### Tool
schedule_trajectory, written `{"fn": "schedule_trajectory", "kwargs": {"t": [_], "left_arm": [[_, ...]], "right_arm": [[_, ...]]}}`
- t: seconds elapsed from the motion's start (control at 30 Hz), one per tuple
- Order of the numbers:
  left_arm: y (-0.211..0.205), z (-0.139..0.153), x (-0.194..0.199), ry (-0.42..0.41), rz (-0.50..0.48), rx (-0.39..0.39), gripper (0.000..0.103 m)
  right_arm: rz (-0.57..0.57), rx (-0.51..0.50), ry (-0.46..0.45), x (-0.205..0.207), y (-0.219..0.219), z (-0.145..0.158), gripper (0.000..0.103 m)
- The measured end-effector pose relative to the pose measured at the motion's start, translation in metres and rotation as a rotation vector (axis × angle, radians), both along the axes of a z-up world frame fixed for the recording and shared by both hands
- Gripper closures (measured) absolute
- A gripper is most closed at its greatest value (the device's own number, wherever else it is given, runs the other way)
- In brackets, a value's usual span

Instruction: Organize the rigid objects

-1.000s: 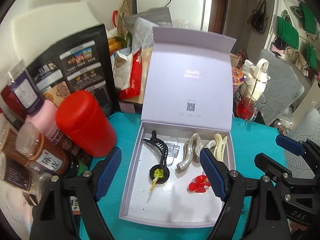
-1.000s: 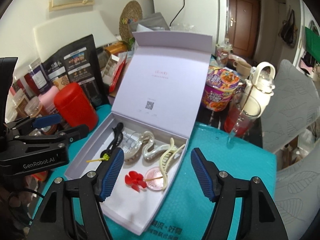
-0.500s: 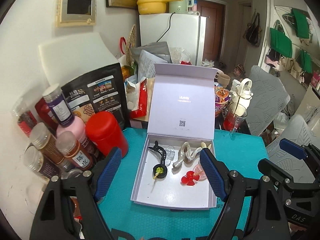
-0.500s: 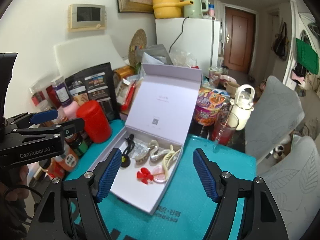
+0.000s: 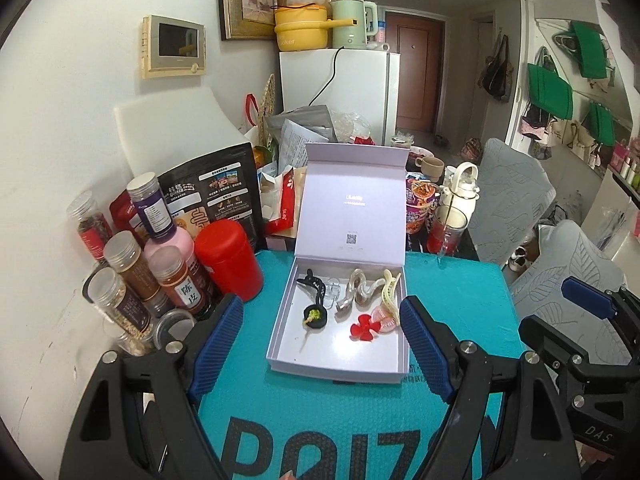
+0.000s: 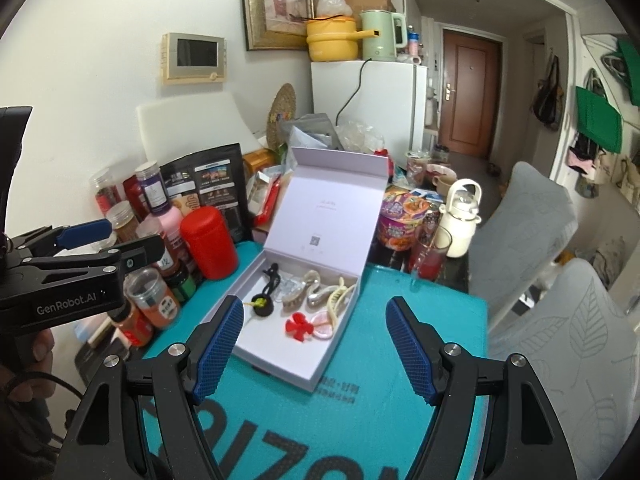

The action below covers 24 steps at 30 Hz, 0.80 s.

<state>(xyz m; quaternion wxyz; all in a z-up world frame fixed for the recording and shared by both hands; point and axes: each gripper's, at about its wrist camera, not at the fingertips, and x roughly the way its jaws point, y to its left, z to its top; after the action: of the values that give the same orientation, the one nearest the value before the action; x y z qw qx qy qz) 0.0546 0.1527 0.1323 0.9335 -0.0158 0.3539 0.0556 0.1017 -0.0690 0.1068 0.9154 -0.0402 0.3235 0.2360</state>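
Observation:
A white gift box (image 5: pixel 288 354) (image 6: pixel 280 368) with its lid standing open sits on the teal mat. Inside lie a black hair claw (image 5: pixel 314 282) (image 6: pixel 272 274), a black round clip with a green centre (image 5: pixel 315 316) (image 6: pixel 262 306), a clear clip (image 5: pixel 332 292), pearly clips (image 5: pixel 356 290) (image 6: pixel 312 292), a cream claw clip (image 5: pixel 390 288) (image 6: pixel 338 296), a red flower clip (image 5: pixel 364 330) (image 6: pixel 298 326) and a pink round piece (image 5: pixel 384 316) (image 6: pixel 322 324). My left gripper (image 5: pixel 320 344) and my right gripper (image 6: pixel 314 344) are open and empty, held back above the mat in front of the box.
A red canister (image 5: pixel 228 260) (image 6: pixel 208 240) and several spice jars (image 5: pixel 128 268) stand left of the box. A black pouch (image 5: pixel 212 196), snack packets, a noodle cup (image 6: pixel 400 220), a glass of red drink (image 6: pixel 430 258) and a white kettle (image 6: pixel 460 216) crowd behind. Grey chairs (image 6: pixel 524 216) are right.
Both grippers have pulled back and up from the box, so it looks smaller and farther. Their jaws stay open and empty. The items in the box have not moved.

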Motion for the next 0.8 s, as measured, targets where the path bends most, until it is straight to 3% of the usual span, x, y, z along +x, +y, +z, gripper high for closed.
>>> {"fn": "schedule_trajectory", "kwargs": {"t": [0.43,0.8], "left_arm": [[-0.016,-0.009,-0.059,0.048,-0.007,0.008,0.022],[-0.026,-0.013,-0.079,0.06,-0.013,0.006,0.022]], "right_arm": [[-0.029,0.003,0.037,-0.06,-0.027,-0.002,0.028],[-0.059,0.009,0.068,-0.082,-0.044,-0.013,0.028]]}}
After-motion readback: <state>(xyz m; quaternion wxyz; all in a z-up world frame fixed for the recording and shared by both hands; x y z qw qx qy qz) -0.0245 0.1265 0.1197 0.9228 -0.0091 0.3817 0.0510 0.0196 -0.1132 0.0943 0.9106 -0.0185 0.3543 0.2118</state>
